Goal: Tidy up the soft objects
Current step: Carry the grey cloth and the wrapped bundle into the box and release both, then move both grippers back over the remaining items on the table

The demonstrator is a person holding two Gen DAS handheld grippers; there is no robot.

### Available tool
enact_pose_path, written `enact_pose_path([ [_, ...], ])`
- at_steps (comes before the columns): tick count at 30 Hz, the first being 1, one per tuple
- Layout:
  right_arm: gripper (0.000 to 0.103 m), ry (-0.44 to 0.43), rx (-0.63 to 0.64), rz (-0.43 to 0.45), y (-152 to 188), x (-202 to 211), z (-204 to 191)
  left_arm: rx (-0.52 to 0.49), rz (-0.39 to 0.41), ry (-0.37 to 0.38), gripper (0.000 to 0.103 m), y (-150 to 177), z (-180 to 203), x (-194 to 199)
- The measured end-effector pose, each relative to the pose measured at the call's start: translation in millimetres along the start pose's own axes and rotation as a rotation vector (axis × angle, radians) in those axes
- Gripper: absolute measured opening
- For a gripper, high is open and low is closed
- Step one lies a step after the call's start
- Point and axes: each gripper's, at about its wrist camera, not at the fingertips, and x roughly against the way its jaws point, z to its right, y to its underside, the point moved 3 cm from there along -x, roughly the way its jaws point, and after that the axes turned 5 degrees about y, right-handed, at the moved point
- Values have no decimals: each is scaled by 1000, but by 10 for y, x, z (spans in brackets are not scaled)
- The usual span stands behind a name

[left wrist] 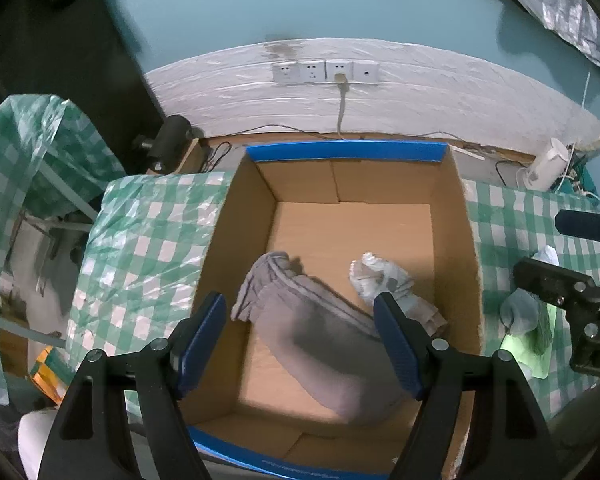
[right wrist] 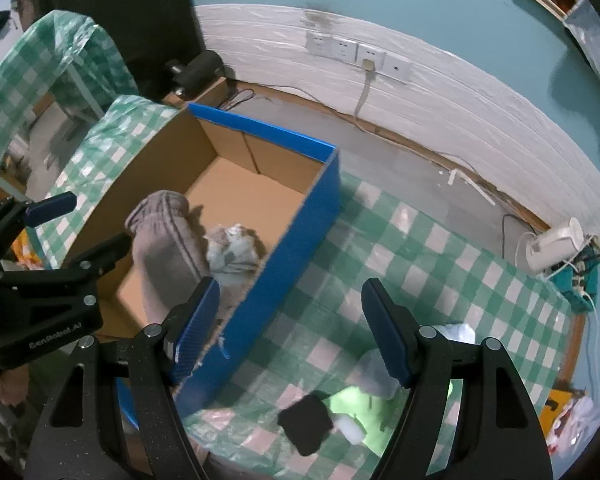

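Over the cardboard box (left wrist: 466,240) my left gripper (left wrist: 300,344) hangs released above the grey garment (left wrist: 316,344), right gripper (right wrist: 290,328) released at three o'clock.

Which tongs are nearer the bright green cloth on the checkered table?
Right. The right tongs hang open just above the bright green cloth; the left tongs are open over the cardboard box.

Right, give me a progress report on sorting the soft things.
Done: grey cloth and pale bundle lie in the cardboard box. In hand: nothing; left gripper and right gripper jaws open. Left: green cloth, black piece, white items.
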Motion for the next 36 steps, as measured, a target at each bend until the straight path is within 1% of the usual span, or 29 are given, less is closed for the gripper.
enact_pose_path([
  [18,75,33,-102,-16,319,3,643,-104,0,23,81,-99,564,-13],
  [25,75,49,-152,-24,489,-8,927,-139,-21,72,82,-130,828,-32],
  [28,75,57,-177,-37,582,-34,1065,-157,-19,82,83,-134,953,-23],
  [30,75,61,-199,-46,652,-54,1167,-173,-15,87,86,-138,1035,-15],
  [36,75,67,-240,-69,841,-120,1381,-222,-20,101,86,-140,1303,-43],
])
